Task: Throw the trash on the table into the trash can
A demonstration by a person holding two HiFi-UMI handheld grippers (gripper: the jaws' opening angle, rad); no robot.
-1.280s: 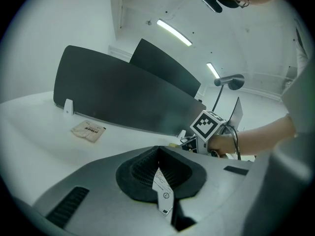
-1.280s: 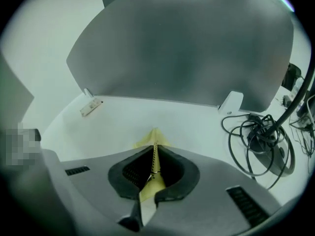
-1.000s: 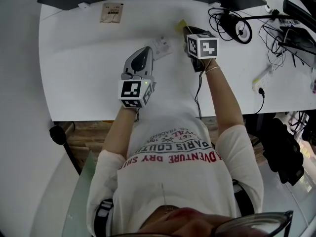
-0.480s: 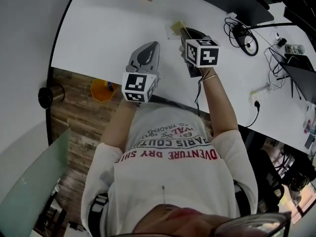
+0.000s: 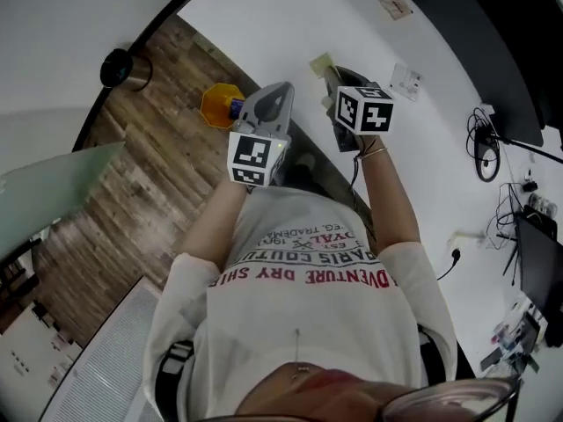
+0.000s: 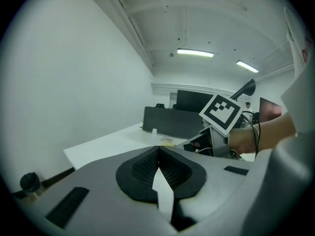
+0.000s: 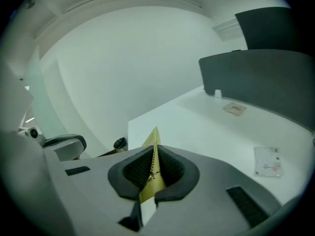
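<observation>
Turn: body swings from table (image 5: 290, 16) toward orange trash can (image 5: 216, 105) | left gripper (image 5: 281, 89) pinches white slip (image 6: 163, 194) | right gripper (image 5: 329, 67) pinches yellow scrap (image 5: 320, 61) | judged: drop next

Trash: 2 pcs being held in jaws, 2 lying on table, can standing open.
Yellow scrap (image 7: 153, 137) is sticking up edge-on, pinched btw the pads of right gripper (image 7: 153, 168); thin white strip (image 6: 162, 191) is sitting the same way in left gripper (image 6: 158, 173). Tan packet (image 5: 396, 5) is lying flat on the white table (image 5: 290, 16) at 1 o'clock. White printed packet (image 5: 406, 82) is lying btw 1 and 2 o'clock, well apart from it. Orange trash can (image 5: 218, 105) is standing upright on wood floor (image 5: 132, 192) at 11 o'clock, w/ sth blue showing inside.
</observation>
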